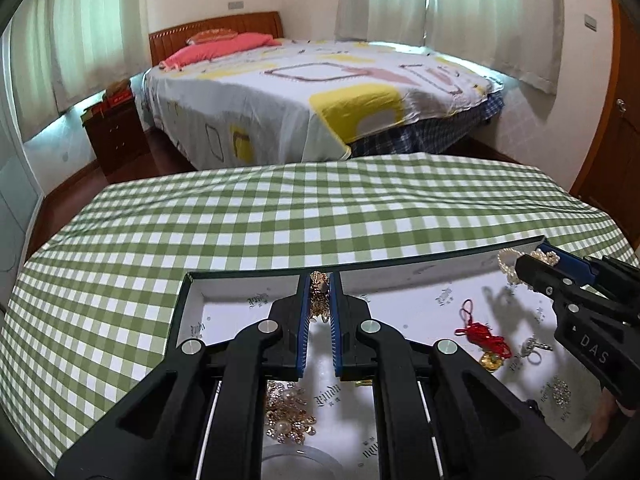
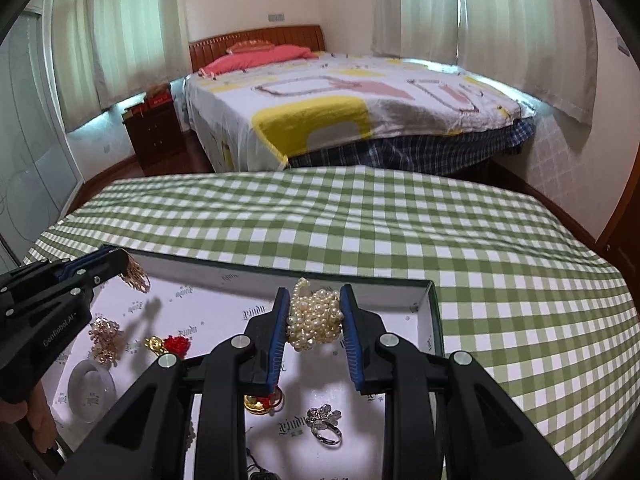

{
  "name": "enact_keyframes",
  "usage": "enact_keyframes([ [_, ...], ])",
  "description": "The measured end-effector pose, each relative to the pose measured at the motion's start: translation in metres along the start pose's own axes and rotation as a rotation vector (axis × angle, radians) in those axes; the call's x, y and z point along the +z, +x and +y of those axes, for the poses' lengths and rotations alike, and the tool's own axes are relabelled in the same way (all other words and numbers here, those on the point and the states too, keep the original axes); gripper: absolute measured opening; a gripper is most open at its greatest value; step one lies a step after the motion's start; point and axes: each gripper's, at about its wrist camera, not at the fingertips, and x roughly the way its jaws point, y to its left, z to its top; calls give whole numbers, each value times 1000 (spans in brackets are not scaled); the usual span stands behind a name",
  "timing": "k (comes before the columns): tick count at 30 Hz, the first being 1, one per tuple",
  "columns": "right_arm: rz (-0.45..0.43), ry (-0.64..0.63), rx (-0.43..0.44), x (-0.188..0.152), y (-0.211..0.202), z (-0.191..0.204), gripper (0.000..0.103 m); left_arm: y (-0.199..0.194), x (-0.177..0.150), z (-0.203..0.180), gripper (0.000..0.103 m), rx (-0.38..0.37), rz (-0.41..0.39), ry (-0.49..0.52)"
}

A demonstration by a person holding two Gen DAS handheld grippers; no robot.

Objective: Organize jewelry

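A shallow white-lined box (image 1: 240, 294) (image 2: 420, 312) lies on the green checked tablecloth. My left gripper (image 1: 320, 286) is shut on a gold chain piece (image 1: 319, 300) that hangs over the box's far left part; in the right wrist view that gripper (image 2: 120, 266) holds the gold chain (image 2: 138, 278) at the left. Over the box's right end, my right gripper (image 2: 315, 304) is shut on a bundle of white pearls (image 2: 316, 316); from the left wrist view it (image 1: 536, 258) shows with the pearls (image 1: 510, 264).
Inside the box lie a gold and pearl brooch (image 1: 288, 416) (image 2: 105, 338), a red cord knot with a gold charm (image 1: 486, 340) (image 2: 170, 345), a silver flower ring (image 2: 326, 424) (image 1: 532, 348) and a clear round dish (image 2: 90, 390). A bed (image 1: 320, 92) stands beyond the table.
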Motion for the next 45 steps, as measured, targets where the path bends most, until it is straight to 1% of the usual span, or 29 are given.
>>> enact_keyframes([
  [6, 70, -2, -3, 0, 11, 1, 27, 11, -2, 5, 10, -9, 67, -15],
  [15, 124, -9, -4, 0, 20, 1, 27, 25, -10, 12, 10, -36, 164, -39],
  [20, 132, -4, -3, -1, 21, 0, 27, 26, -12, 12, 10, -41, 175, -39],
  [22, 131, -3, -2, -1, 21, -1, 30, 25, -12, 12, 13, -40, 170, -38],
  [23, 131, -3, -3, -2, 21, -1, 35, 24, -12, 11, 14, -39, 168, -35],
  [24, 129, -2, -5, -2, 20, -2, 40, 24, -12, 10, 21, -38, 167, -31],
  [25, 125, -1, -7, -2, 20, -2, 42, 23, -11, 9, 32, -34, 162, -27],
  [28, 117, -3, -12, -2, 18, -2, 45, 19, -10, 7, 43, -23, 134, -18],
  [30, 115, -3, -14, -2, 17, -2, 50, 16, -9, 5, 50, -13, 121, -9],
  [32, 108, -1, -19, -3, 16, -2, 55, 13, -9, 6, 52, -10, 106, -10],
  [34, 95, -1, -28, -4, 13, -2, 58, 7, -10, 7, 62, -4, 85, -10],
  [36, 82, 4, -33, -4, 9, -3, 64, 1, -10, 8, 65, -4, 63, -16],
  [38, 64, 9, -37, -5, 2, -2, 67, -7, -12, 10, 71, -7, 44, -22],
  [40, 51, 11, -40, -6, -4, -2, 71, -15, -14, 12, 80, 1, 19, -25],
  [42, 36, 9, -42, -8, -11, 0, 74, -24, -16, 13, 84, 14, -8, -24],
  [43, 28, 7, -45, -9, -16, 1, 74, -29, -17, 14, 89, 23, -18, -23],
  [45, 14, 10, -50, -11, -24, 3, 78, -38, -20, 15, 91, 40, -33, -21],
])
